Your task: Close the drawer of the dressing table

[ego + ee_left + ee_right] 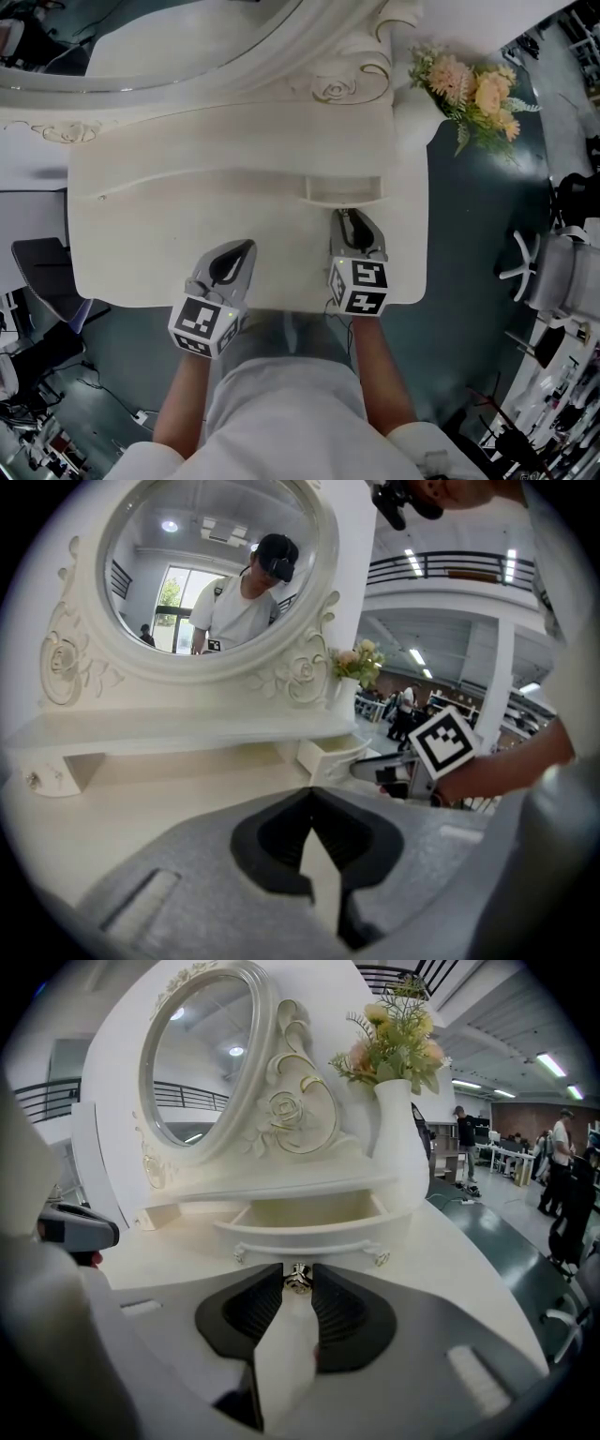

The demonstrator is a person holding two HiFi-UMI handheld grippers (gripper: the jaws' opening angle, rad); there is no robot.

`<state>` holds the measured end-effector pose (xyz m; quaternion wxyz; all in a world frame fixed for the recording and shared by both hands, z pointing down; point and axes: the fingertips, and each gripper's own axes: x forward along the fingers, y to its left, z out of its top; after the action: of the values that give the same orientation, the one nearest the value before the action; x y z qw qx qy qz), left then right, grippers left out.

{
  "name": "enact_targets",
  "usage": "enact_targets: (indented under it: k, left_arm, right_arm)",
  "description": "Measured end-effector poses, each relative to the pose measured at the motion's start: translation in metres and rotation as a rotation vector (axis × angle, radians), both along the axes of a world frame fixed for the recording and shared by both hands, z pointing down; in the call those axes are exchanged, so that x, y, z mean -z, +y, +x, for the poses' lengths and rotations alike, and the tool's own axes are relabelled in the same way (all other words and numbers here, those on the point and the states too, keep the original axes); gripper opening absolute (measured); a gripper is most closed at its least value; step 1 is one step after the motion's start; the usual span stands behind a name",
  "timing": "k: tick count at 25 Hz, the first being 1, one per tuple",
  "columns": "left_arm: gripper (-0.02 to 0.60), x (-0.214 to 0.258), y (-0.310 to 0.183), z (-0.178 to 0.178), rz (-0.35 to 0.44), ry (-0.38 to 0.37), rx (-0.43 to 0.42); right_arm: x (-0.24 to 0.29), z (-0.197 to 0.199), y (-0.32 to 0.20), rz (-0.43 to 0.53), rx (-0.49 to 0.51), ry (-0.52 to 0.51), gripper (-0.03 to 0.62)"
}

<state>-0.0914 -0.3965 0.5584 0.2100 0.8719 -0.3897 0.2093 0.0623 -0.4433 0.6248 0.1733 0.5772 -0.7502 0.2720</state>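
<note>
Nearest the person, the left hand-held gripper (312, 795) hovers over the front of the cream surface (187, 216), down and to the left of the drawer (309, 1235). Its jaws are pressed together at the tips with nothing between them. The right hand-held gripper (347, 217) reaches further in, straight in front of the drawer. Its jaws are closed on the small metal knob (298, 1279) at the middle of the drawer front, one tip on each side of it.

The drawer is pulled out, and its pale inside is bare. It projects from under the low raised shelf (281, 1188) at the rear of the surface, on the right half of the dressing table. Behind and above the drawer rises the oval mirror (202, 1063) in its carved frame. Behind the drawer to the right stands a white vase (398, 1138) holding peach and cream flowers (394, 1040).
</note>
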Motion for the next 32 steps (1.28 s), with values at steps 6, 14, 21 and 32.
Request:
enact_targets:
  k: [6,14,21,32]
  left_arm:
    - [0.000,0.002,-0.002,0.002,0.005,0.017,0.007]
    - [0.000,-0.003,-0.005,-0.002,-0.008,0.016,0.014]
    - [0.000,-0.005,-0.005,0.000,-0.007,0.015,0.003]
    - [0.000,-0.007,-0.004,-0.006,-0.014,0.014,0.026]
  right_arm:
    - [-0.001,0.001,-0.012,0.012,0.005,-0.003,0.087]
    - [-0.001,0.002,-0.027,0.023,0.003,-0.010,0.087]
    - [-0.002,0.002,-0.040,0.037,0.009,-0.024,0.087]
    - [-0.001,0.001,-0.058,0.051,0.020,-0.021,0.086]
